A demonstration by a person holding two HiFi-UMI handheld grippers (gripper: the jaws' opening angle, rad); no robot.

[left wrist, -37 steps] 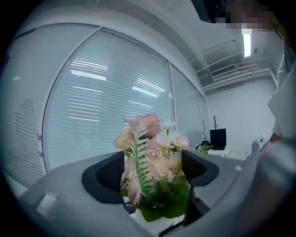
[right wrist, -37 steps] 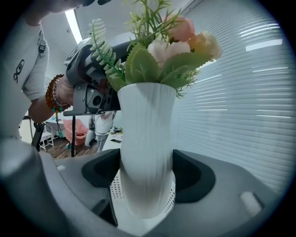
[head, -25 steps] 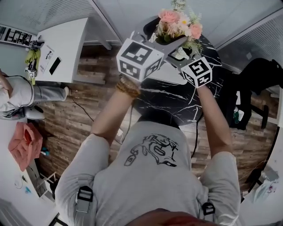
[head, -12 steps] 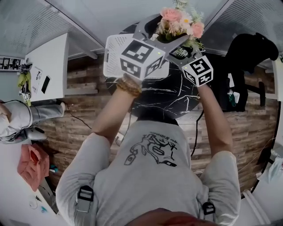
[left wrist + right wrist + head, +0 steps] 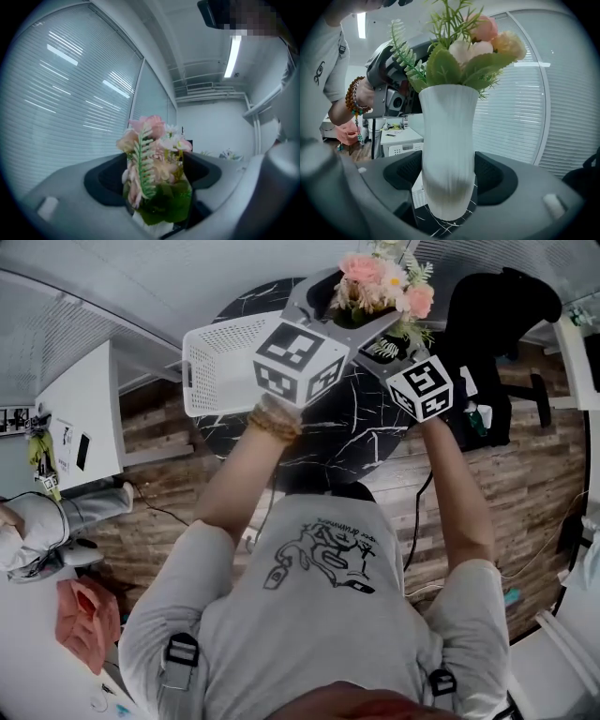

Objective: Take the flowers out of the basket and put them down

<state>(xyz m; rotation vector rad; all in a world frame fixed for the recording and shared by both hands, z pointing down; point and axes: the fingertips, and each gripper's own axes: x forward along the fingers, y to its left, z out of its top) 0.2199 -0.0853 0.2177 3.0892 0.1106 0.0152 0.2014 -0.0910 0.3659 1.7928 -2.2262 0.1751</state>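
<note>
The person is holding the flowers (image 5: 380, 282), which are standing in a white ribbed vase (image 5: 449, 140), outside the white perforated basket (image 5: 225, 367). They are hanging just beside the basket's right end in the head view, over the black marbled surface (image 5: 347, 427) that the basket is sitting on. The right gripper (image 5: 450, 180) is clenching its fingers (image 5: 494, 180) on the vase's body from both sides, while the left gripper (image 5: 152, 180) is gripping the leafy foot of the flowers with its fingers (image 5: 105, 183), just above the vase's rim.

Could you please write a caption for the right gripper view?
White ribbed vase of pink and cream flowers, clamped in the right gripper, over a black marble table.
</note>
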